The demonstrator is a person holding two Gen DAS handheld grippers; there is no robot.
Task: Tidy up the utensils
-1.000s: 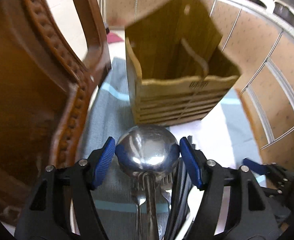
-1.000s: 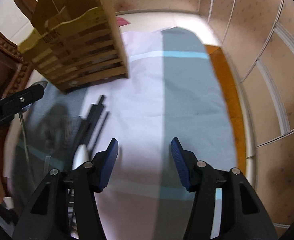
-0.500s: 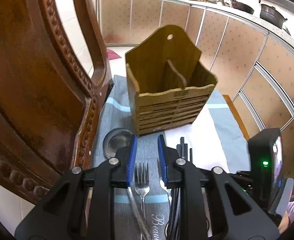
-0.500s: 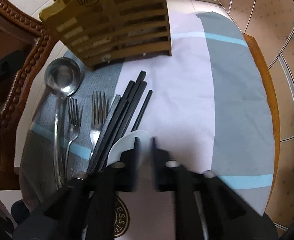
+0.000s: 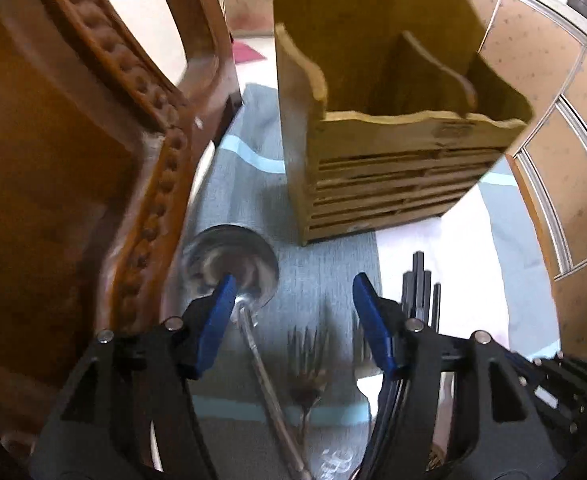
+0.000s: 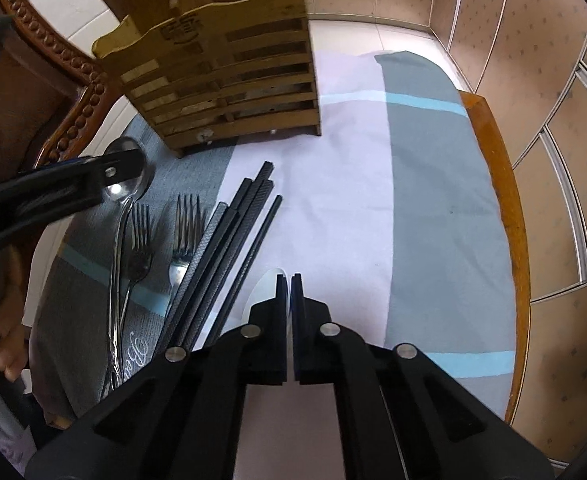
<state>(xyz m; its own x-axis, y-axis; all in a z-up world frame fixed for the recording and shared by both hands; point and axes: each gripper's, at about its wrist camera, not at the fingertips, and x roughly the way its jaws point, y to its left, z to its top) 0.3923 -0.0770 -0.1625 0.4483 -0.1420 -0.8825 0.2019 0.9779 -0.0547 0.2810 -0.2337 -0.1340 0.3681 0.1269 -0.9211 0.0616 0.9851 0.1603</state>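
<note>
The left gripper (image 5: 291, 292) has just opened wide near the ladle (image 5: 229, 264) in front of the wooden box (image 5: 381, 160), ready to grab it, while the right gripper (image 6: 290, 280) stays pinched shut over the white spoon (image 6: 263, 284).

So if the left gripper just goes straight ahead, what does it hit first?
Probably the wooden holder. The left gripper is open over the cloth, with the ladle by its left finger. Depth is unclear, so it could meet the cloth first.

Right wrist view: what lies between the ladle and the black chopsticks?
Two forks, side by side on the grey cloth, tines toward the wooden holder, between the ladle and chopsticks.
</note>
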